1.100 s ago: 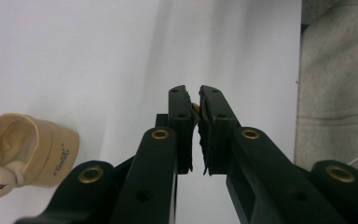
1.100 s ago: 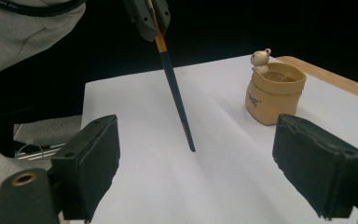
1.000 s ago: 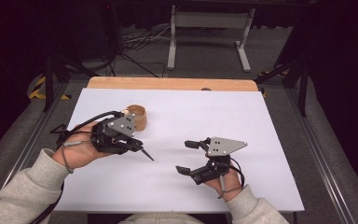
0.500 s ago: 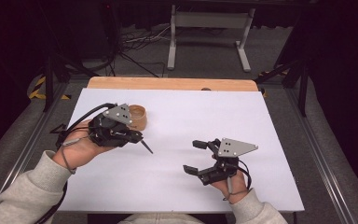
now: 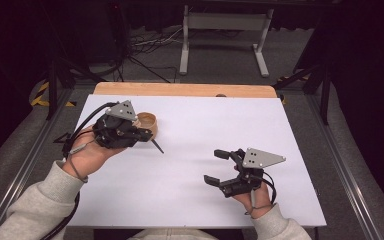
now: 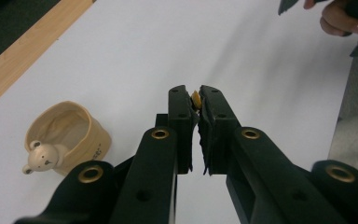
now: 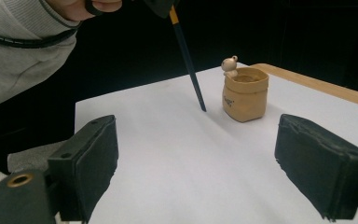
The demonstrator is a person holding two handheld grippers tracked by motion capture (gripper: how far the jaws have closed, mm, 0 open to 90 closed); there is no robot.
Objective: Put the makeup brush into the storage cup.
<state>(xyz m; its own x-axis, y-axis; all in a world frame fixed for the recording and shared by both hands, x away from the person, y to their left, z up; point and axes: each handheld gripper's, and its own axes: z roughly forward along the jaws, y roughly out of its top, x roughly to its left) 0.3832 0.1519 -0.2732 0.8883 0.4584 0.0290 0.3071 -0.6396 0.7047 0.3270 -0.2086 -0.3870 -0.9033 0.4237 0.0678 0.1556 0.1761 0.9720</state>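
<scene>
A slim dark pencil (image 7: pixel 189 63) with a yellow band hangs point-down, pinched in the left gripper (image 5: pixel 145 137), just beside a tan sack-shaped pot (image 7: pixel 244 93) bearing a small bear figure. The right gripper (image 5: pixel 220 167) hovers wide apart, gripping nothing, over the white tabletop (image 5: pixel 205 130) with its wooden far edge.

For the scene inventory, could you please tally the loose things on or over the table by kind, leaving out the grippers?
Pencil, dark with a yellow end, held in the left gripper: 1
Tan bear-figure cup, standing on the white table: 1
Total: 2
</scene>
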